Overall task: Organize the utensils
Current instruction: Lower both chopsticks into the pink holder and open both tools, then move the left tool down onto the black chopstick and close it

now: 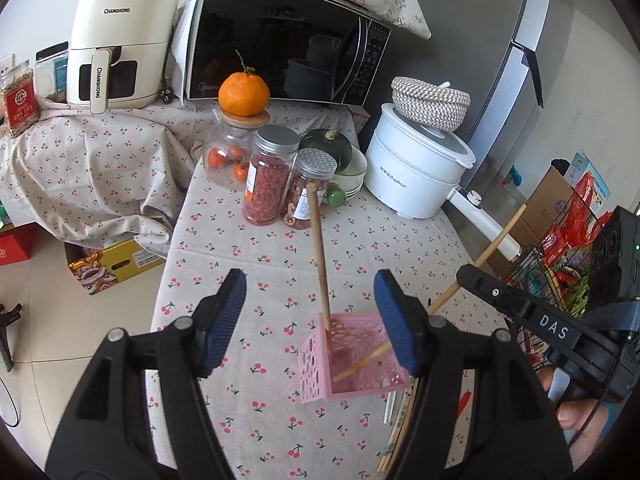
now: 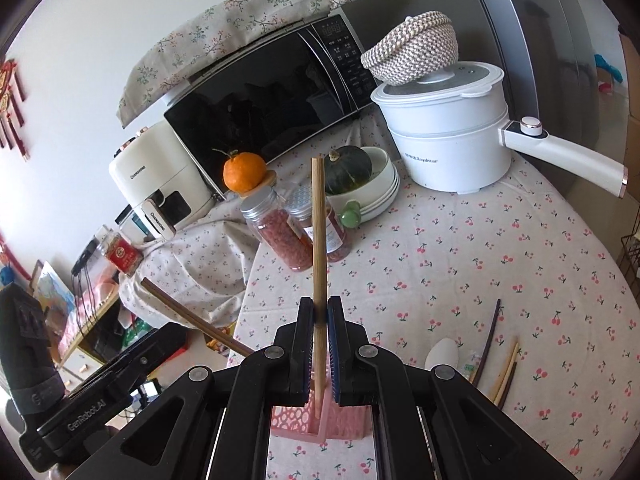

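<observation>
Right hand-held gripper [image 2: 320, 316] clamped on a chopstick [image 2: 319, 240], tip already inside the pink basket [image 1: 352, 360] on the desk [image 1: 248, 240]; left hand-held gripper [image 1: 310, 312] spread wide, empty, over the basket. Best lowered straight, released only once seated beside the chopstick already standing [image 1: 320, 248]. More chopsticks [image 2: 506, 372] waiting alongside.

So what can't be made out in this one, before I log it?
- Pink basket: right wrist view, mostly hidden behind the right gripper, so its contents don't show.
- Held chopstick: lower tip, left wrist view, passes behind the left gripper's finger; whether it touches the basket floor is unclear.
- Loose chopsticks and white spoon: near ends cut off by the gripper body.
- Jar labels: too small to read.
</observation>
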### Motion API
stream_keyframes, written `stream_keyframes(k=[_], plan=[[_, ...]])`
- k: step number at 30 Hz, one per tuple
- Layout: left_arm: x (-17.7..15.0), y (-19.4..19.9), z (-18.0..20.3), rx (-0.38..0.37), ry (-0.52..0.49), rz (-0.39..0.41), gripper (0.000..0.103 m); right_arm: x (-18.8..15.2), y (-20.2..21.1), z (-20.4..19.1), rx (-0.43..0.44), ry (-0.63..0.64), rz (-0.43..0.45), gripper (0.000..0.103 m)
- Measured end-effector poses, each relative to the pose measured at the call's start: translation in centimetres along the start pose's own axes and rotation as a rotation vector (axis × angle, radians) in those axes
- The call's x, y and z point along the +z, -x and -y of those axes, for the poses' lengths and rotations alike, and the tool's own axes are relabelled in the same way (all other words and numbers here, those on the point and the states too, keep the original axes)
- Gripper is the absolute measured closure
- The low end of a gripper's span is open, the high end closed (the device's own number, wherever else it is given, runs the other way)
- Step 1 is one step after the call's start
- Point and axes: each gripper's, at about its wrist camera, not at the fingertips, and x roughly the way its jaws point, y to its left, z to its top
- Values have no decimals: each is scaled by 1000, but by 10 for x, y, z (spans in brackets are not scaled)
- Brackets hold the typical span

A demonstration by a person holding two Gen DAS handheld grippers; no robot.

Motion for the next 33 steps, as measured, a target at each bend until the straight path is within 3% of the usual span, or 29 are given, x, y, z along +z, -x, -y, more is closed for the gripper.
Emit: stream_keyframes(k=[8, 11, 13, 17, 19, 24, 33], plan=[[-10, -2, -7, 15, 3, -55, 26, -6, -21, 9, 34, -56, -64, 92], [-14, -2, -7, 11, 11, -75, 26, -2, -12, 15, 56, -89, -57, 71], [-16, -1, -6, 5, 10, -87, 25, 1, 0, 19, 62, -95, -33, 50], [-22, 3, 1, 2, -24, -108, 22, 7, 25, 33, 43, -87, -11, 45], [-26, 5, 5, -2, -47, -116, 22, 7, 38, 43, 12, -90, 2, 37], [-39, 9, 17, -18, -109, -152, 21, 3, 63, 73, -86, -86, 6, 31], [-60, 14, 56, -86, -200, -229, 21, -16, 83, 111, -206, -93, -83, 27]])
